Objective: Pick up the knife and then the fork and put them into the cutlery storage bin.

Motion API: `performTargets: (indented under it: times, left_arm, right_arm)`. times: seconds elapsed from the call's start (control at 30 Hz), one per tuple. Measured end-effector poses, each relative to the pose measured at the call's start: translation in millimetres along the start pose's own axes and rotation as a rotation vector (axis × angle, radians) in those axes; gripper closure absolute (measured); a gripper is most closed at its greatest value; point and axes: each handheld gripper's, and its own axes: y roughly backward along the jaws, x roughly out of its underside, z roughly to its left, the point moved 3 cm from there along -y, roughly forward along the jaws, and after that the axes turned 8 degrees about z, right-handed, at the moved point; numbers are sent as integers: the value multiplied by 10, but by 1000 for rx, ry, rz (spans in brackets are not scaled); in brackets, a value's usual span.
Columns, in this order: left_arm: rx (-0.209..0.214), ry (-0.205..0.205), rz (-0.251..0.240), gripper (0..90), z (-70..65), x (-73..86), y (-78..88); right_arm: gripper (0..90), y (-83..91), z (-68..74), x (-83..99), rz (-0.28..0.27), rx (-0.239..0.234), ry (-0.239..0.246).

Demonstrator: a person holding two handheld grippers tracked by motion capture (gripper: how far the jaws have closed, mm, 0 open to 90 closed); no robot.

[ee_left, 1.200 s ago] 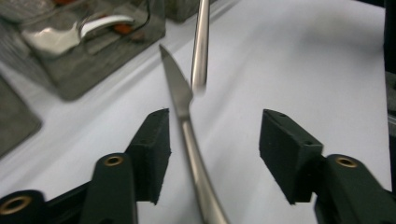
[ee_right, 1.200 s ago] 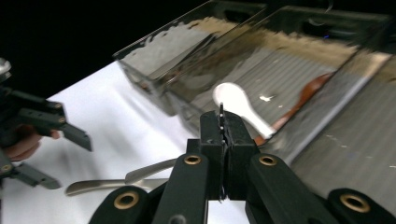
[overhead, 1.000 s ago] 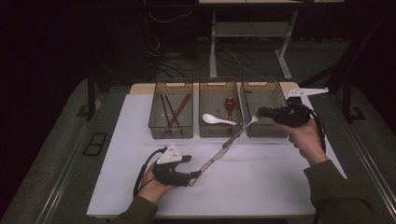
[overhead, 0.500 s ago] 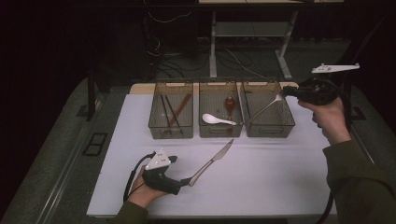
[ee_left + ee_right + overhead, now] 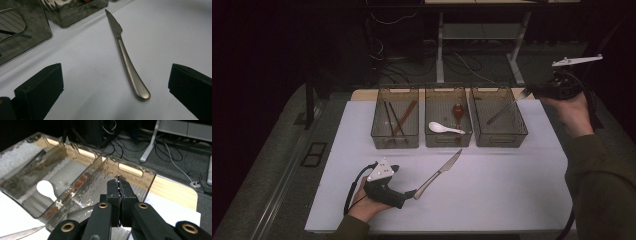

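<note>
Sorting cutlery into three clear bins on the desk (image 5: 492, 200) seems to be the job. The right hand-held gripper (image 5: 537, 92) has swung from mid-desk to the right bin (image 5: 499, 116), jaws clamped on a utensil (image 5: 506, 107) dipping inside. The left hand-held gripper (image 5: 408, 194), jaws wide apart, has released the knife (image 5: 126, 58), now lying free on the desk.

The brushed, satin-grey metal table knife (image 5: 126, 60) at the centre of the left gripper view lies on a smooth matt white sheet (image 5: 492, 200); at upper left, the smoky translucent plastic bins (image 5: 75, 12) look glossy, with rippled walls. The matt black, rubbery blocks of the left gripper (image 5: 112, 90) rise at the bottom corners; in the high view a glossy white ceramic-looking spoon (image 5: 444, 128) sits mid-frame, and bare pale wood (image 5: 172, 192) edges the table at right of the right gripper view.
</note>
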Motion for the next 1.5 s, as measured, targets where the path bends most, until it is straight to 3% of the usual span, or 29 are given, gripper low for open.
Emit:
performTargets:
  times: [0.27, 0.47, 0.6, 0.73, 0.77, 0.87, 0.97, 1.2, 1.5]
  left_arm:
    - [7, -8, 13, 0, -9, 4, -9]
    - [10, -12, 14, 0, -18, 3, -19]
    - [13, -17, 19, 0, -22, 4, -21]
    - [15, -20, 19, 0, -25, 3, -21]
    - [16, -20, 19, 0, -25, 3, -21]
    - [16, -21, 19, 0, -26, 3, -21]
    - [17, -21, 19, 0, -28, 2, -20]
    - [19, -21, 20, 0, -33, 2, -28]
    - [20, -21, 25, 0, -32, 4, -35]
  right_arm:
    - [879, -332, 30, 70, 103, -8, 14]
    - [879, -522, 64, 115, 177, -58, 14]
    - [878, -621, 93, 146, 211, -65, 18]
    - [868, -689, 75, 179, 207, -81, -6]
    - [855, -698, 68, 183, 206, -71, -2]
    - [571, -733, 36, 199, 207, -18, -1]
    - [405, -741, -1, 219, 196, 25, -3]
    - [348, -706, -62, 274, 184, 40, -22]
    - [299, -613, 10, 387, 135, -11, -10]
